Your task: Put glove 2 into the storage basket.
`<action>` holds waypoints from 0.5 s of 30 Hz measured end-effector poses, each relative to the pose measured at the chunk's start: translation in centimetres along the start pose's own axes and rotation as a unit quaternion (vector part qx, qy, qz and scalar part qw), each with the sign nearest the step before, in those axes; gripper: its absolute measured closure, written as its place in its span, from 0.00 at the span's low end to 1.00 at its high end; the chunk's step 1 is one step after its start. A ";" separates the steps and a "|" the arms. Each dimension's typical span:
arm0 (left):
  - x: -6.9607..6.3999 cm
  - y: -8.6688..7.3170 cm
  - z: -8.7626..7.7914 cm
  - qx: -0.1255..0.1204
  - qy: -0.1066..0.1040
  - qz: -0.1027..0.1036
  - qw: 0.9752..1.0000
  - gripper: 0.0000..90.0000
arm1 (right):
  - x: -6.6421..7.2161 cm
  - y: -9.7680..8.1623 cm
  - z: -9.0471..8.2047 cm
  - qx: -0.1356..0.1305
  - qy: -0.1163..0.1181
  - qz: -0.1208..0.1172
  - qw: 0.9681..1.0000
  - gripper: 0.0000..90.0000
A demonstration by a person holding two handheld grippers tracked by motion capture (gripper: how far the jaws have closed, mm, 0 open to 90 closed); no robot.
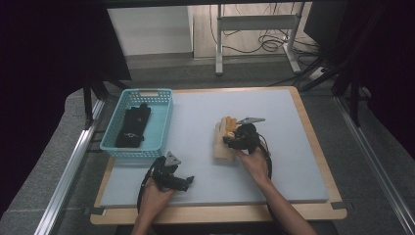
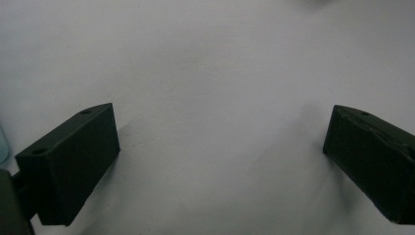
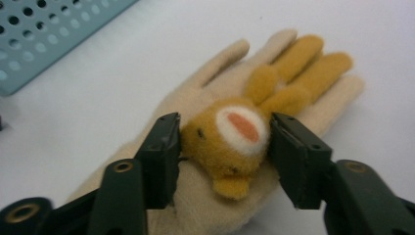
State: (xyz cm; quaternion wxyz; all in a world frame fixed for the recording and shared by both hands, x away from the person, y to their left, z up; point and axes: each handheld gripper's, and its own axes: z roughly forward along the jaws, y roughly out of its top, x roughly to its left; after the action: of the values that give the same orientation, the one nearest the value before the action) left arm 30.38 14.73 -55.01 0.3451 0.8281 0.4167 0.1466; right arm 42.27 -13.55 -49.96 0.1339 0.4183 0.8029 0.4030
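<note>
A beige glove (image 3: 205, 83) lies flat on the pale mat (image 1: 284, 161), its fingers pointing away from me. A yellow-brown bear head (image 3: 230, 134) with long orange ears is sewn on its back. My right gripper (image 3: 225, 147) is down over the glove, one black jaw on each side of the bear head; the head looks round and unsqueezed, so the jaws stand open around it. In the high view this gripper (image 1: 231, 139) covers part of the glove (image 1: 221, 147). My left gripper (image 2: 220, 152) rests open near the mat's front left (image 1: 188, 182), with nothing between its jaws.
A light-blue perforated basket (image 1: 164, 122) stands at the mat's left edge with a black glove (image 1: 133, 126) in it; its wall (image 3: 44, 34) shows in the right gripper view. Wooden table edges frame the mat; a desk frame and cables stand beyond.
</note>
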 end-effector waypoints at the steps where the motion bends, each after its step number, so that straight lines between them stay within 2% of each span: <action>1: 0.0 0.0 0.0 0.000 0.000 0.000 1.000 0.01 | -0.1 0.2 -0.3 -0.004 0.000 -0.005 1.000 0.45; 5: 0.0 0.0 0.0 0.002 0.000 0.002 1.000 0.01 | -0.6 0.7 -1.4 -0.007 0.002 -0.018 1.000 0.43; 9: 0.0 0.0 0.0 0.000 0.000 0.000 1.000 0.01 | -1.4 0.6 -2.2 -0.006 0.007 -0.026 1.000 0.47; 14: 0.0 0.0 0.0 0.000 0.000 0.000 1.000 0.01 | -3.0 -0.8 -3.2 0.009 0.025 -0.032 0.999 0.73; 15: 0.0 0.0 0.0 0.000 0.000 0.000 1.000 0.01 | -3.0 -0.8 -3.2 0.009 0.025 -0.032 0.999 0.73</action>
State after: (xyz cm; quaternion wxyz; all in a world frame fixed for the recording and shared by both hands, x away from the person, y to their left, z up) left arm 30.37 14.72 -55.02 0.3450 0.8281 0.4168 0.1467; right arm 41.91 -17.90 -48.93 0.1226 0.3831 0.8228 0.4015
